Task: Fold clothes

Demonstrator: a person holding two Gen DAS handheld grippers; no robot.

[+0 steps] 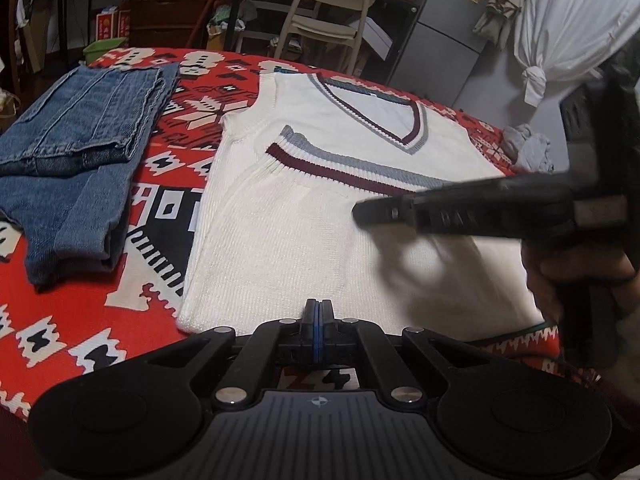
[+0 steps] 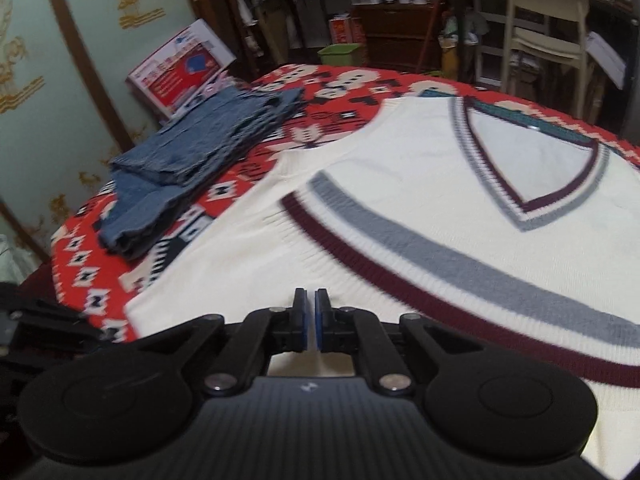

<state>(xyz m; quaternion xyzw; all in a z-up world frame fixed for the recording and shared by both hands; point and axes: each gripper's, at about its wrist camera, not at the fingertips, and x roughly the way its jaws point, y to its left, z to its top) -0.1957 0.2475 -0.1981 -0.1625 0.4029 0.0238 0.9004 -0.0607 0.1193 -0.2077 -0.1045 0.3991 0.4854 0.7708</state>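
Note:
A white knit vest with maroon and grey stripes and a V-neck lies flat, front up, on a red patterned tablecloth. Folded blue jeans rest to its left. My left gripper is shut, pads pressed together, its tips at the vest's near hem with no cloth visible between them. My right gripper hovers over the vest's lower left part, its pads nearly touching and holding nothing. The left wrist view shows the right gripper blurred, low over the vest's right side, held by a hand.
A crumpled grey cloth sits at the table's far right edge. Behind the table stand a pale chair, a grey fridge, shelves and a green tub. A red and white box leans against the left wall.

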